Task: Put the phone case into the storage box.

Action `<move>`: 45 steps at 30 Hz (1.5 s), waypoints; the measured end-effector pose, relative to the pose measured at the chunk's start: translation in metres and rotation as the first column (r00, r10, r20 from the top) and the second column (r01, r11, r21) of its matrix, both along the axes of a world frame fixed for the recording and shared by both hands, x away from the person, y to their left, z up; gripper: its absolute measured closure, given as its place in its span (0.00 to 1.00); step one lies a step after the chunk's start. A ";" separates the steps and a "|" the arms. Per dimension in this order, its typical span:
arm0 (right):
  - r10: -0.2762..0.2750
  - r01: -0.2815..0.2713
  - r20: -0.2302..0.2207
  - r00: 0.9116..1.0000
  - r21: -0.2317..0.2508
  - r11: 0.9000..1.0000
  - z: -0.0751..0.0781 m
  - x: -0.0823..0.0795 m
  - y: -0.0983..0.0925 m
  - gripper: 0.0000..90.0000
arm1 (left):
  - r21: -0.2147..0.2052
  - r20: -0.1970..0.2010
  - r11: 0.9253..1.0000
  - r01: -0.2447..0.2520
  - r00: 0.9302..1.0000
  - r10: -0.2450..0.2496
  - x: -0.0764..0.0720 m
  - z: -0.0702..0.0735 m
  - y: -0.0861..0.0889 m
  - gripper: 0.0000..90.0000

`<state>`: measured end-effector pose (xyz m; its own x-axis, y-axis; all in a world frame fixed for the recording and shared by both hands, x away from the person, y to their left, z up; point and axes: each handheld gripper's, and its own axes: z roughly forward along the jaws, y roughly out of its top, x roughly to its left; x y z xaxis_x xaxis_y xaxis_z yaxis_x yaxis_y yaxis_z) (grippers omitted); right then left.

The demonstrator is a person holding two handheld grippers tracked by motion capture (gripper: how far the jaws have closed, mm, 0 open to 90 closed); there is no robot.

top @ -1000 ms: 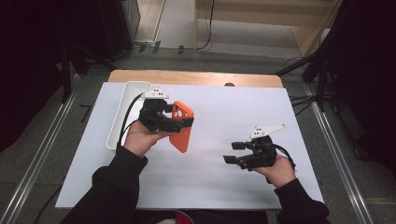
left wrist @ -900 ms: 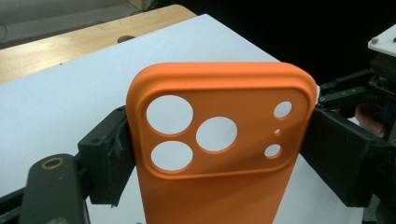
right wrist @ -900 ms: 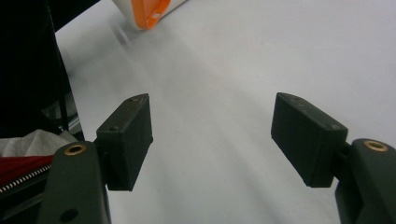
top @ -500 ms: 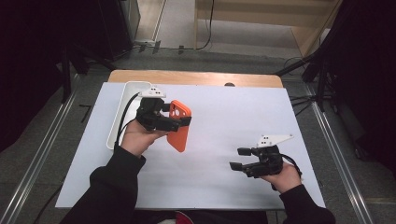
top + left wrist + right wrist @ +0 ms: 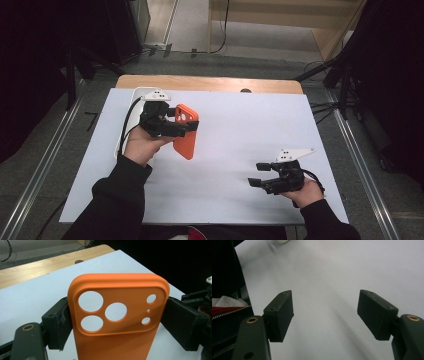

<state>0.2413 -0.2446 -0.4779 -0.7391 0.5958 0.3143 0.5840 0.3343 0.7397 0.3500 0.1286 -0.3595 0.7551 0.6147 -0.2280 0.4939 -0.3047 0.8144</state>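
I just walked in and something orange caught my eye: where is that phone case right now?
In the high view the case sits left of centre over the white sheet, clamped across its width by the left gripper.

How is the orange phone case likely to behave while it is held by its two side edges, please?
The orange phone case looks like a thin, empty shell, so probably light. The left gripper clamps its side edges without visible bowing, suggesting moderate stiffness. Its matte surface probably resists slipping.

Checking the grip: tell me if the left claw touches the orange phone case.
Touching. The left gripper view shows the left claw pressing both side edges of the orange phone case.
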 end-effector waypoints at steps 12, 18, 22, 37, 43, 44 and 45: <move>-0.008 0.008 0.000 1.000 -0.005 1.000 -0.002 0.001 -0.002 0.31 | -0.022 0.005 0.999 -0.040 0.999 0.040 0.004 0.008 0.017 0.18; -0.006 0.006 -0.003 1.000 -0.007 1.000 -0.003 0.001 -0.002 0.31 | -0.035 0.008 0.997 -0.071 0.997 0.072 0.006 0.015 0.029 0.18; -0.004 0.004 -0.001 1.000 -0.006 1.000 -0.003 0.001 -0.002 0.31 | -0.035 0.016 0.995 -0.098 0.995 0.098 0.007 0.018 0.035 0.18; 0.008 -0.008 0.001 1.000 -0.002 1.000 -0.003 0.001 -0.001 0.31 | -0.028 0.037 0.986 -0.162 0.986 0.163 0.009 0.026 0.051 0.18; 0.009 -0.009 -0.002 1.000 -0.005 1.000 -0.003 0.001 0.000 0.31 | -0.025 0.042 0.980 -0.196 0.980 0.197 0.012 0.028 0.060 0.18; 0.010 -0.010 -0.001 1.000 -0.004 1.000 -0.003 0.001 0.000 0.31 | -0.026 0.042 0.980 -0.198 0.979 0.199 0.013 0.028 0.061 0.18; 0.009 -0.009 -0.003 1.000 -0.003 1.000 -0.003 0.001 0.000 0.31 | -0.028 0.041 0.979 -0.202 0.978 0.203 0.013 0.028 0.062 0.18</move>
